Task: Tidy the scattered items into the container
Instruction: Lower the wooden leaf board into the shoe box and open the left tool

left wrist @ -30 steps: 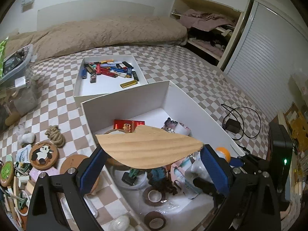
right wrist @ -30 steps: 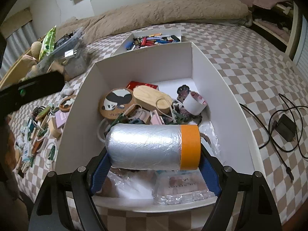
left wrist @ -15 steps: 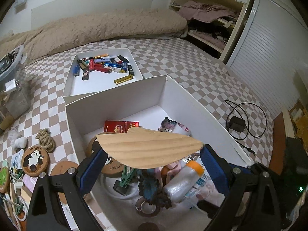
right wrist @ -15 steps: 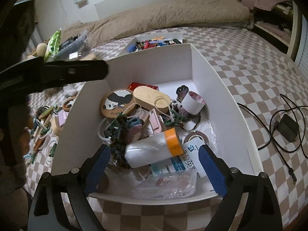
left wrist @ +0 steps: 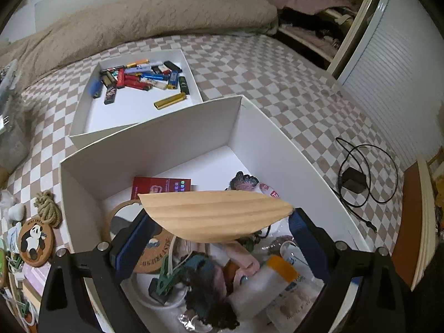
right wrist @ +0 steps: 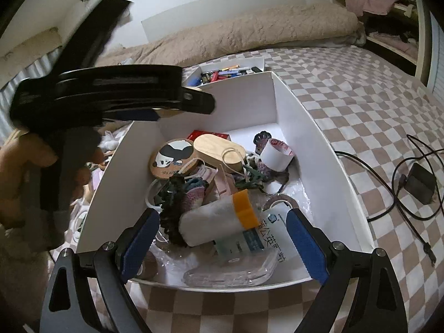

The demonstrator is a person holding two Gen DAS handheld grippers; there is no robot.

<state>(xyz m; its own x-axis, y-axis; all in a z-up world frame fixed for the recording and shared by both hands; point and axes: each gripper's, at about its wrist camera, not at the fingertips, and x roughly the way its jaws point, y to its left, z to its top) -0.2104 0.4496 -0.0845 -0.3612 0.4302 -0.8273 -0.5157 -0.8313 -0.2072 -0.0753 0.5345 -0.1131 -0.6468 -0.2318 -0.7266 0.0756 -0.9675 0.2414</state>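
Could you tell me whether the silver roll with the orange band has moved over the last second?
Yes: the silver roll left the right gripper and now lies inside the white box.

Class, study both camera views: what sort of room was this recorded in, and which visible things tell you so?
Most likely a bedroom. The white box being filled sits on a checkered bedspread, a long beige pillow or rolled duvet lies along the far edge, and an open closet with folded clothes stands beside it.
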